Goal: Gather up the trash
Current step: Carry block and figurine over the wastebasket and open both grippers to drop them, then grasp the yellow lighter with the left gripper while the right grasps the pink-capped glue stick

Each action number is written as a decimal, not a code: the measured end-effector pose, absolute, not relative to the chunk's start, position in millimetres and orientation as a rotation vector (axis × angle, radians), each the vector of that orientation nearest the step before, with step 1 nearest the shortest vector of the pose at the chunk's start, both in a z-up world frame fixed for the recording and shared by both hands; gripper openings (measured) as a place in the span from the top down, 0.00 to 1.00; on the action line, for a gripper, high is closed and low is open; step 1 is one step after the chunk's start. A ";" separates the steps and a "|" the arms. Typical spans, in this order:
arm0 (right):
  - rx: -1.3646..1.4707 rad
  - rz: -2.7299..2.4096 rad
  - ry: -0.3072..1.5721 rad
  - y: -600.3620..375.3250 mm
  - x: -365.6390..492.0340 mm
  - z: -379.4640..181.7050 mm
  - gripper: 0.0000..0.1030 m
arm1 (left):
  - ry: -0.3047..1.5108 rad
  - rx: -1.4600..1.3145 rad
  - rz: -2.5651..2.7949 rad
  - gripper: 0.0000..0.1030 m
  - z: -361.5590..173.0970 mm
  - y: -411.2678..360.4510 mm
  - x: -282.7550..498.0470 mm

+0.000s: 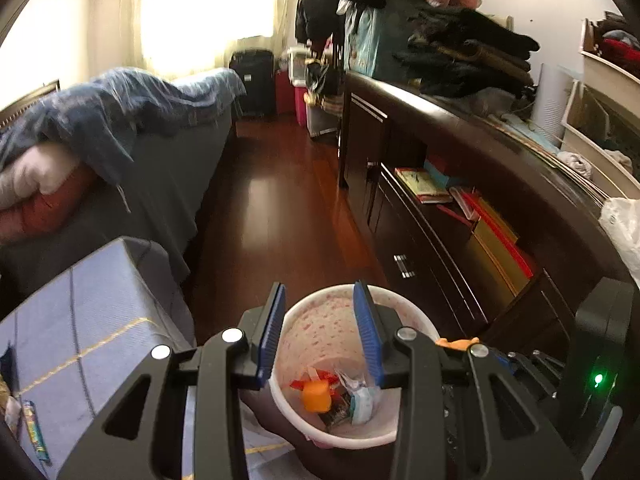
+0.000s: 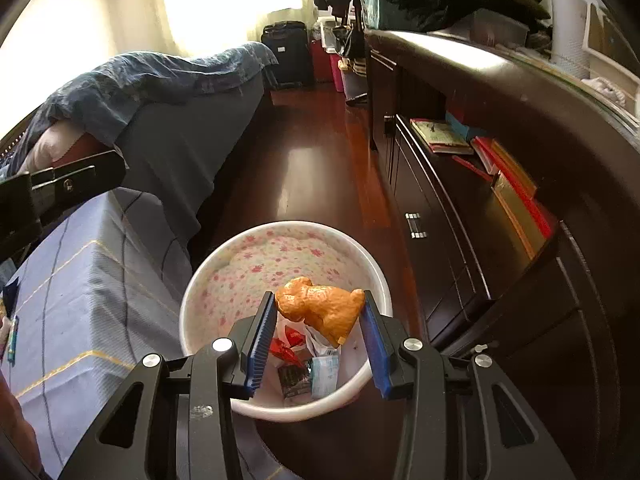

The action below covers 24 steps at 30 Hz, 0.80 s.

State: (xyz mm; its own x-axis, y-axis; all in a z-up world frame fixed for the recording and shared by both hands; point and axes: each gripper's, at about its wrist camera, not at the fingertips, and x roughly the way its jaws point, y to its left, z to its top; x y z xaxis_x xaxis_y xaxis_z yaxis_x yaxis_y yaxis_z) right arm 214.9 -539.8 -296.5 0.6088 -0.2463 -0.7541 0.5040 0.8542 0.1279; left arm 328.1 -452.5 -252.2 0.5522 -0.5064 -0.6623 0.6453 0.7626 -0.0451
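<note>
Dark wooden floor ran between the bed (image 2: 192,120) and the cabinet (image 2: 500,240), with the floral bin (image 2: 208,276) below you. Your right tongs (image 2: 320,320) pinched the orange peel (image 2: 320,308) over its mouth; spreading them there should have dropped it cleanly. Your left tongs (image 1: 320,320) hung spread and empty above the bin (image 1: 320,320).

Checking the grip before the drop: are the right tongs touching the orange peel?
Touching. The right wrist view shows the right tongs pinching the orange peel on both sides.
</note>
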 end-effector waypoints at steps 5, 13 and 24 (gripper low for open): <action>0.355 -0.454 0.823 -547.6 226.2 -308.6 0.59 | 0.743 0.213 -0.687 0.64 -266.1 -459.5 342.8; 0.324 -0.469 0.830 -544.7 232.8 -313.3 0.41 | 0.746 0.161 -0.654 0.39 -263.8 -438.2 350.6; 0.312 -0.452 0.830 -519.1 230.3 -293.8 0.32 | 0.670 0.127 -0.573 0.33 -231.4 -382.7 341.0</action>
State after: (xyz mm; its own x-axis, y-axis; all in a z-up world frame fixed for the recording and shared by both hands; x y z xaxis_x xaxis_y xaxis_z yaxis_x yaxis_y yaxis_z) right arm 230.3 -519.1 -293.8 0.5888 -0.2621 -0.7646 0.5001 0.8613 0.0899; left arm 341.0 -382.7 -231.4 0.6363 -0.4600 -0.6193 0.5398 0.8390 -0.0685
